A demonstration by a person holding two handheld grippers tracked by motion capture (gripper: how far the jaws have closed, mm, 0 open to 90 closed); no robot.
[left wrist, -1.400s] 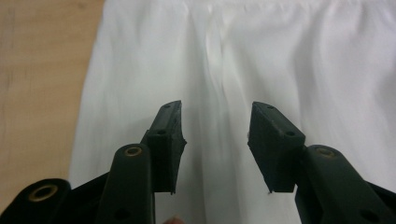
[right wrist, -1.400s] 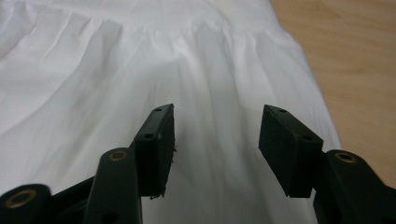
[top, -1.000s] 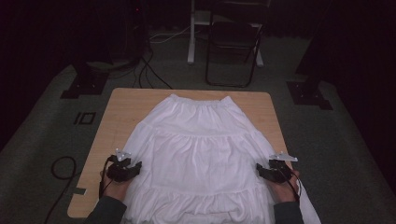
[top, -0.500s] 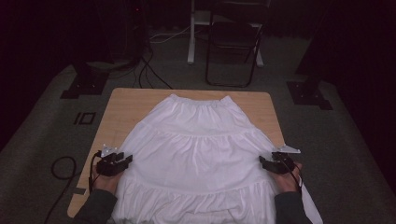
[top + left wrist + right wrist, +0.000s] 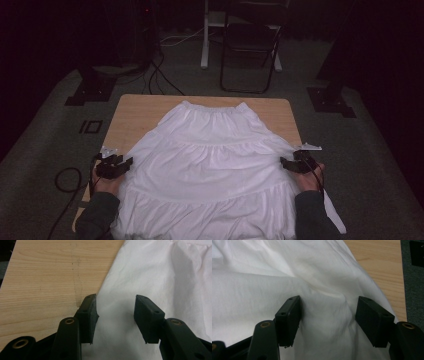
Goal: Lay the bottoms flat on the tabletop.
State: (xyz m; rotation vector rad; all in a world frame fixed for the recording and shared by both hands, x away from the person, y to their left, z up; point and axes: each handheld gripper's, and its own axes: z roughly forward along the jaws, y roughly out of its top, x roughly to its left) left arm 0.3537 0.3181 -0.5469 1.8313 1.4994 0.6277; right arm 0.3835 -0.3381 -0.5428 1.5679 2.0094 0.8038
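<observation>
Skirt [image 5: 212, 172], white and tiered, lies spread flat on the wooden worktop [image 5: 140, 112] in the high view, waistband at the far end, hem hanging over the near edge. The left tool [image 5: 125, 164] sits at the skirt's left edge and the right tool [image 5: 285, 162] at its right edge, each held in a hand coming in from below. A dark chair [image 5: 247, 47] stands on the floor beyond the worktop.

In the left gripper view, the left tool [image 5: 116, 315] has its jaws apart over the skirt's [image 5: 155, 277] edge, and they have just widened a little; cloth lies beneath the gap, not pinched. Bare worktop [image 5: 45, 277] lies beside it.

In the right gripper view, the right tool [image 5: 328, 320] stands wide over a raised fold of the skirt [image 5: 262, 295], pads not pressing it.
</observation>
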